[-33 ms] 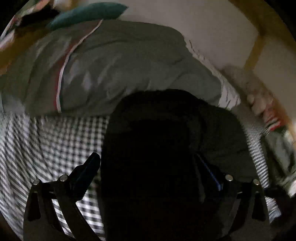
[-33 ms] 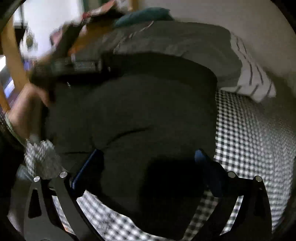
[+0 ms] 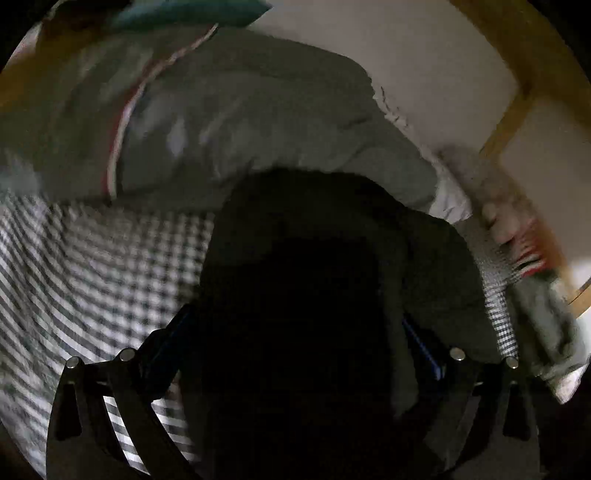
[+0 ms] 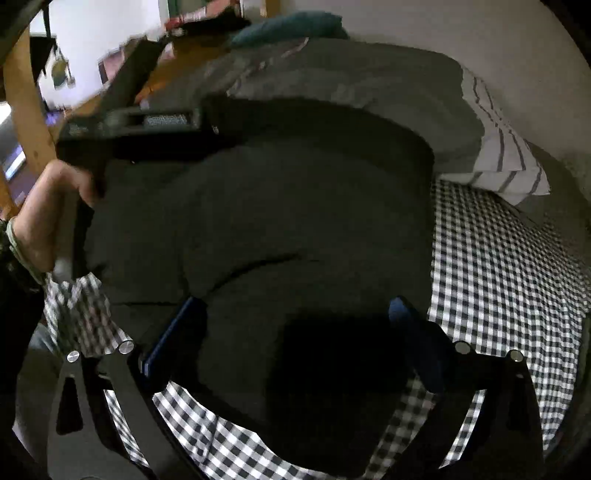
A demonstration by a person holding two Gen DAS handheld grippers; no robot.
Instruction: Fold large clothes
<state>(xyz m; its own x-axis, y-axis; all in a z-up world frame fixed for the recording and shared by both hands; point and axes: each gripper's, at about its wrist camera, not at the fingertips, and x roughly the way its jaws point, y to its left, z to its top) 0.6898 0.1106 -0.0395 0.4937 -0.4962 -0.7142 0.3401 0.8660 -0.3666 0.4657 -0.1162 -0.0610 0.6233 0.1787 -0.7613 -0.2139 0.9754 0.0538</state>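
A large dark garment (image 4: 295, 206) lies spread on a black-and-white checked bed sheet (image 4: 509, 280). In the left wrist view the same dark garment (image 3: 295, 295) fills the space between the fingers. My left gripper (image 3: 295, 332) is open, its blue-padded fingers wide apart over the cloth. My right gripper (image 4: 291, 325) is open too, above the garment's near edge. The left gripper's body (image 4: 136, 129) and the hand holding it show at the garment's far left in the right wrist view.
A grey duvet (image 3: 240, 122) is bunched at the back of the bed, with a striped pillow (image 4: 506, 162) and a teal pillow (image 4: 288, 26). A wooden bed frame (image 3: 517, 103) and white wall stand behind. Soft toys or clothes (image 3: 532, 251) lie at the right.
The left view is blurred and has shifted slightly; the garment fills a little more of it. In the right view the left gripper's body has moved slightly. Both grippers stay open.
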